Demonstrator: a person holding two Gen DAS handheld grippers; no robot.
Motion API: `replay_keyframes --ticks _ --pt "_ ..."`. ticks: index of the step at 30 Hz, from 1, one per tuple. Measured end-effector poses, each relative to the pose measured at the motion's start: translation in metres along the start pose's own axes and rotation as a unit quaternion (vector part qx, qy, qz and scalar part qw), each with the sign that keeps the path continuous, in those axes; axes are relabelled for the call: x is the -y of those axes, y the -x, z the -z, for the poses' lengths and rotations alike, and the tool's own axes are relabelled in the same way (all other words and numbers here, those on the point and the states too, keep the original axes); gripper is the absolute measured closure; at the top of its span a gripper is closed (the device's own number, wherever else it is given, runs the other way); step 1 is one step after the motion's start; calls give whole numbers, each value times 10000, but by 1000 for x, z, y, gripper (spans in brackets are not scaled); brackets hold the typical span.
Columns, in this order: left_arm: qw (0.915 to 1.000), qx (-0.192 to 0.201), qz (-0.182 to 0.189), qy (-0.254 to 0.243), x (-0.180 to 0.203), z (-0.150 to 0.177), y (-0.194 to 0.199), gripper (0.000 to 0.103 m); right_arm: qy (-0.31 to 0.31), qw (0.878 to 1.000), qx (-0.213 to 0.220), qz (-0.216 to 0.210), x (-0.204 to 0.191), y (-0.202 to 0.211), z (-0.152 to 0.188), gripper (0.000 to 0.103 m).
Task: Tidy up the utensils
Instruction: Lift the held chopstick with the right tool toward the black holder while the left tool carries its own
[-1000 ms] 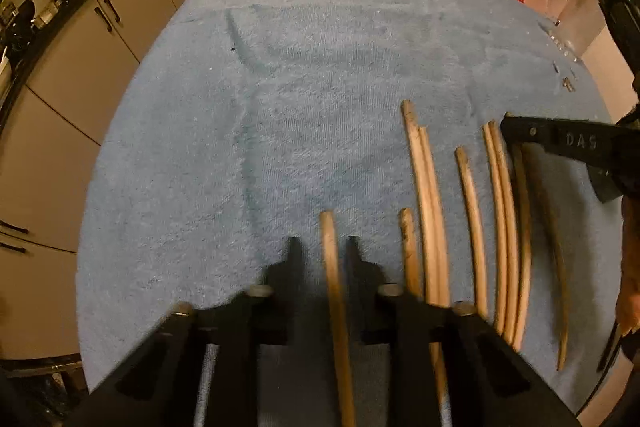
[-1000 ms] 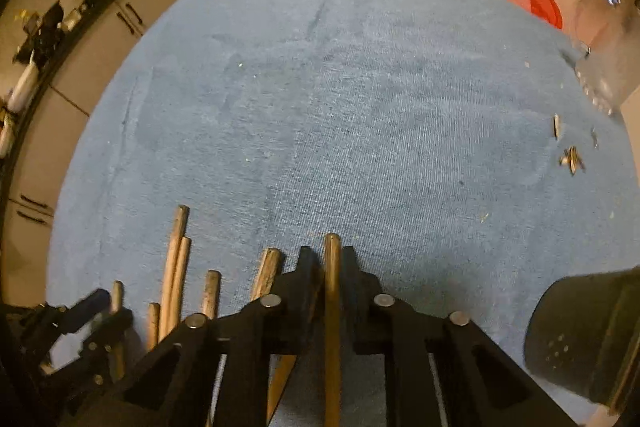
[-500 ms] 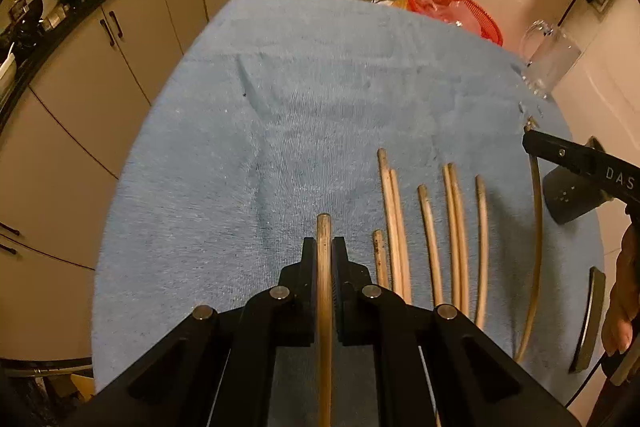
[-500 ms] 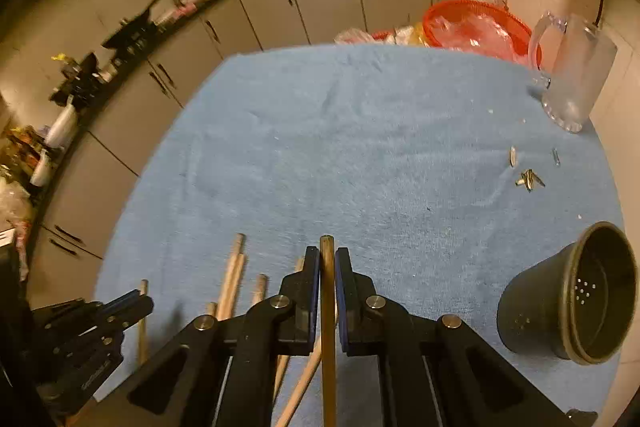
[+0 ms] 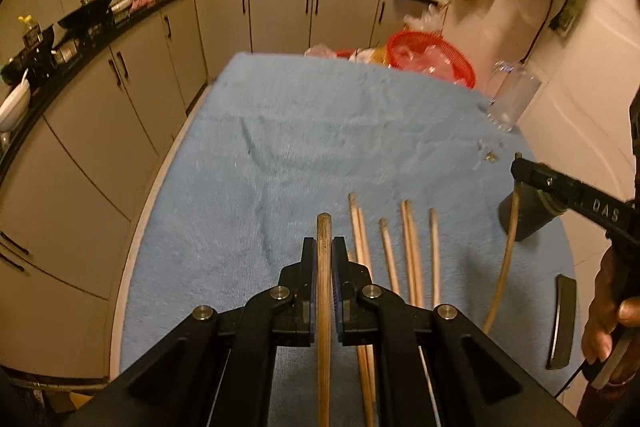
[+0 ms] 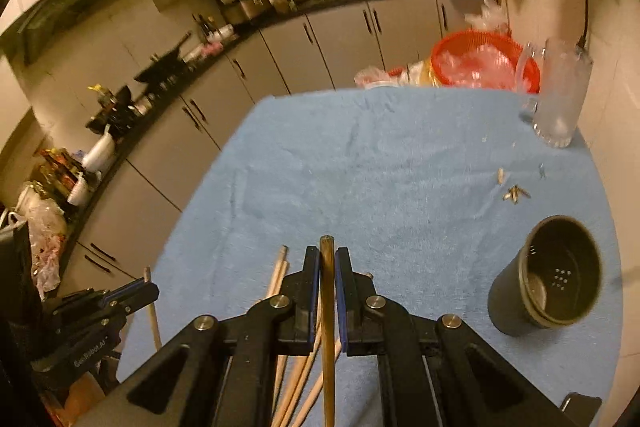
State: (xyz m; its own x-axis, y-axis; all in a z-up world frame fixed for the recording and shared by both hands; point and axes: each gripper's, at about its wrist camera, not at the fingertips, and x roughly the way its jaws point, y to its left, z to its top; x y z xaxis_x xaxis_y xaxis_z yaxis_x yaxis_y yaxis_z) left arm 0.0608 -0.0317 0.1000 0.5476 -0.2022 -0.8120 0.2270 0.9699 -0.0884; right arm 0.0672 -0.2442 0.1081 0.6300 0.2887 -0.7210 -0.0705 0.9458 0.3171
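Left tongs [image 5: 324, 251]: clamped on a wooden chopstick [image 5: 324, 291], which runs straight out between the two pads, its blunt end just past the tips. Held above the blue towel [image 5: 304, 155] that covers the surface.

Right tongs [image 6: 328, 261]: clamped on a darker chopstick [image 6: 328, 307], held the same way, end poking a little beyond the pads. In the left wrist view the right tongs [image 5: 520, 169] come in from the right edge with a long pale stick hanging down from the tip; the person's hand [image 5: 612, 311] grips the handle below.

Loose chopsticks [image 5: 408, 251]: several lying on the towel just right of the left tongs, roughly parallel, ends pointing away from the camera. Two lie touching as a pair; the others sit singly with small gaps. From the right wrist view the same bundle [image 6: 296, 379] shows under and left of the right tongs.

Black cup [image 6: 548, 275]: upright on the towel to the right, tilted in view so the perforated bottom shows. Well apart from the loose sticks.

Far end of the surface: clear glass mug [image 6: 560, 99] near the right corner, red basket [image 6: 484, 61] behind it. Small scraps [image 6: 514, 193] on the towel between mug and cup.
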Motion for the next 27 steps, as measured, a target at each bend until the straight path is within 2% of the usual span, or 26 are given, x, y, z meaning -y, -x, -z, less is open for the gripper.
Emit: replay_keyframes --ticks 9,27 --pt "9988 448 34 -171 13 -5 40 96 190 9978 625 -108 -16 51 9 95" --pt "9973 684 -37 -268 25 -11 65 96 118 9956 910 -205 -11 77 13 95"
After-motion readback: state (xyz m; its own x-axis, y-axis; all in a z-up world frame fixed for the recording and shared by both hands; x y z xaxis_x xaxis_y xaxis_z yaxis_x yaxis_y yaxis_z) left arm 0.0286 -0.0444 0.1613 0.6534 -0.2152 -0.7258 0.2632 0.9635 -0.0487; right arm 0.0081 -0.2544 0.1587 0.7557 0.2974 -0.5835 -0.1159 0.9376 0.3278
